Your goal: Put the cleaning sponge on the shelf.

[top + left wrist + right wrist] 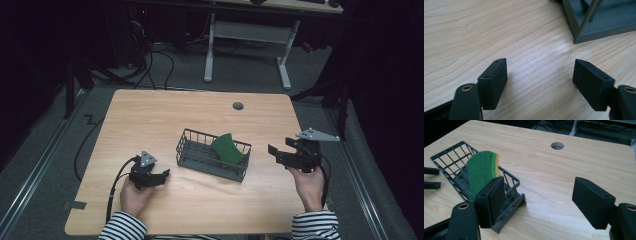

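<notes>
A dark grey wire basket [192, 150] sits mid-table, and a green sponge [226, 148] with a yellow layer leans inside against its right end wall, top edge above the rim. In the right gripper view the sponge [480, 172] stands in the basket [449, 155] just past my left jaw. My right gripper [274, 153] is held open a little right of the basket, nothing between its jaws [539, 202]. My left gripper [166, 174] rests open on the table just left of the basket, empty [540, 80]; the basket corner [584, 35] lies ahead.
The wooden table [150, 115] has a round cable hole [238, 106] near its far edge. Beyond it, cables lie on the floor and a white-legged desk [210, 50] stands. Bare wood surrounds the basket on all sides.
</notes>
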A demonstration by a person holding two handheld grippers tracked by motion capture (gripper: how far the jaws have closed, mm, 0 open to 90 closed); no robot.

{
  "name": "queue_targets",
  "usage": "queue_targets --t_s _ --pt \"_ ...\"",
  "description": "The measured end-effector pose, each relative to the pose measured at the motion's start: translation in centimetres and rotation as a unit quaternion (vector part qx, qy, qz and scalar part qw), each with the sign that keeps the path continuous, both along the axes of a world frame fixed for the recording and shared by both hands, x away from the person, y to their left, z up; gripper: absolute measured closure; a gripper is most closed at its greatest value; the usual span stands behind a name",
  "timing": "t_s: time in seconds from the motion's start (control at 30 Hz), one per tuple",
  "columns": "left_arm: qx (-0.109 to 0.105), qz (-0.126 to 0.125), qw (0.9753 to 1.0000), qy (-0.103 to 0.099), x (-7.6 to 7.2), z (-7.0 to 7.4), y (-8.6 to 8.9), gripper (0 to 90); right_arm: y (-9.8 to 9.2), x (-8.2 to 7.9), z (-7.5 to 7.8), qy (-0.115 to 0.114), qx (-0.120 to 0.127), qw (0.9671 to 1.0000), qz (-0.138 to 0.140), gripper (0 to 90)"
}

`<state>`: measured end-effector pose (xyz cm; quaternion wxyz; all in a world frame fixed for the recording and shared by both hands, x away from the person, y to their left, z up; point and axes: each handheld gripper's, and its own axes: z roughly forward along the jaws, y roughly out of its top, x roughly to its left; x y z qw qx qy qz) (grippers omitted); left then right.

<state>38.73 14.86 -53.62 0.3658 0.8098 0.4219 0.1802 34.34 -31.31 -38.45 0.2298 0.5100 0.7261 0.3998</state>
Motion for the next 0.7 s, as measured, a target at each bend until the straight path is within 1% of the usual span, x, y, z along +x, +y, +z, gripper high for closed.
queue_targets --t_s 0.1,0.13,0.27,0.5,0.53,0.6,0.63,0.7 --pt "0.0 0.0 1.0 0.0 0.0 0.0 0.0 28.5 -0.7 -0.6 -0.3 0.001 0.018 0.9998 -0.006 26.8" --pt "0.0 0.0 1.0 0.0 0.0 0.0 0.0 28.6 -0.8 -0.9 -0.3 0.001 0.021 0.9998 -0.008 26.8" --pt "0.0 0.0 1.0 0.0 0.0 0.0 0.0 28.6 -1.5 -1.9 -0.7 -0.006 0.024 0.9996 -0.011 27.0" --pt "-0.001 0.001 1.0 0.0 0.0 0.0 0.0 28.7 -2.4 -2.6 -1.6 -0.003 0.029 0.9993 -0.024 27.2" --pt "-0.001 0.001 1.0 0.0 0.0 0.0 0.0 28.6 -2.7 -2.9 -2.0 -0.001 0.029 0.9992 -0.029 27.3" --pt "-0.001 0.001 1.0 0.0 0.0 0.0 0.0 28.6 -2.8 -3.0 -2.1 -0.003 0.029 0.9991 -0.029 27.3" --pt "-0.001 0.002 1.0 0.0 0.0 0.0 0.0 28.6 -3.0 -3.3 -2.6 -0.003 0.033 0.9989 -0.033 27.3" --pt "-0.001 0.001 1.0 0.0 0.0 0.0 0.0 28.6 -3.2 -3.4 -2.9 -0.001 0.036 0.9987 -0.037 27.4"
